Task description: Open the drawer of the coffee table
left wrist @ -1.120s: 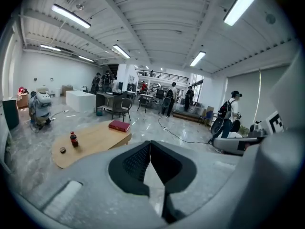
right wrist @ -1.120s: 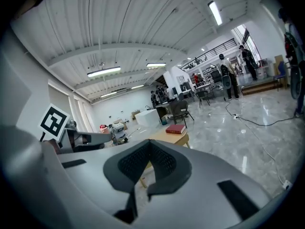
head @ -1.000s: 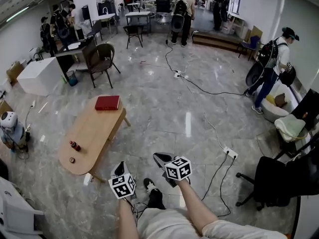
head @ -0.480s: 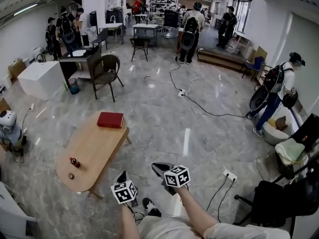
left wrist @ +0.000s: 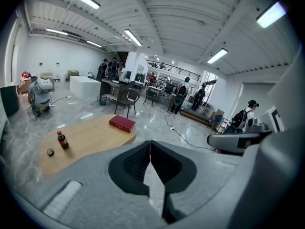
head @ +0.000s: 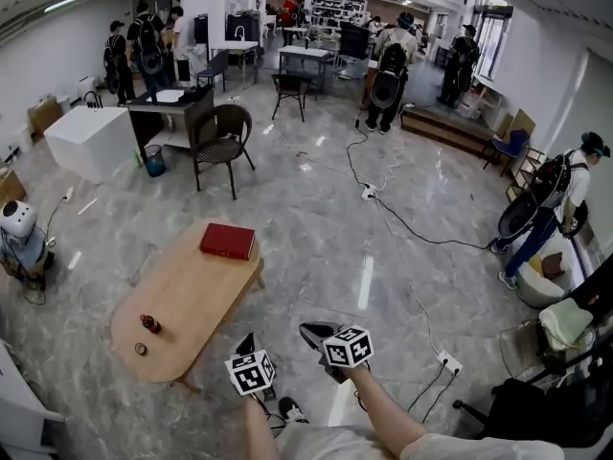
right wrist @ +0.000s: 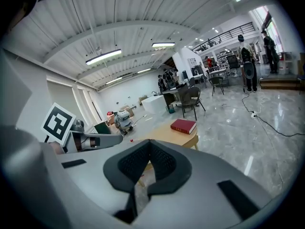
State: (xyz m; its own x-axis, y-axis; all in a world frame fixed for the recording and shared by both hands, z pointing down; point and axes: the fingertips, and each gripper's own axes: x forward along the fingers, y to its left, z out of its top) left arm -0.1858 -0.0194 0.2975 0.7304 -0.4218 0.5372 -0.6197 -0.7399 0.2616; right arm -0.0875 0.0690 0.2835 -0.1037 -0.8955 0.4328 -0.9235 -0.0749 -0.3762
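Observation:
The oval wooden coffee table [head: 192,295] stands on the marble floor, left of and just beyond my grippers. On it lie a red book [head: 227,241], a small dark bottle [head: 149,324] and a small round cap [head: 140,349]. No drawer front shows in any view. My left gripper [head: 247,342] is shut and empty, in the air near the table's near right end. My right gripper [head: 312,332] is also shut and empty, to its right over the floor. The left gripper view shows the table [left wrist: 90,136] beyond shut jaws; the right gripper view shows the book [right wrist: 183,125].
Cables [head: 383,209] and a power strip [head: 448,362] lie on the floor to the right. A wicker chair [head: 220,140], a white block [head: 91,142] and a small white robot [head: 19,230] stand beyond and left of the table. Several people stand at the back.
The person has walked on across the floor, carrying both grippers along. The table and book now sit a little lower and further right in the head view. Both jaws stay shut.

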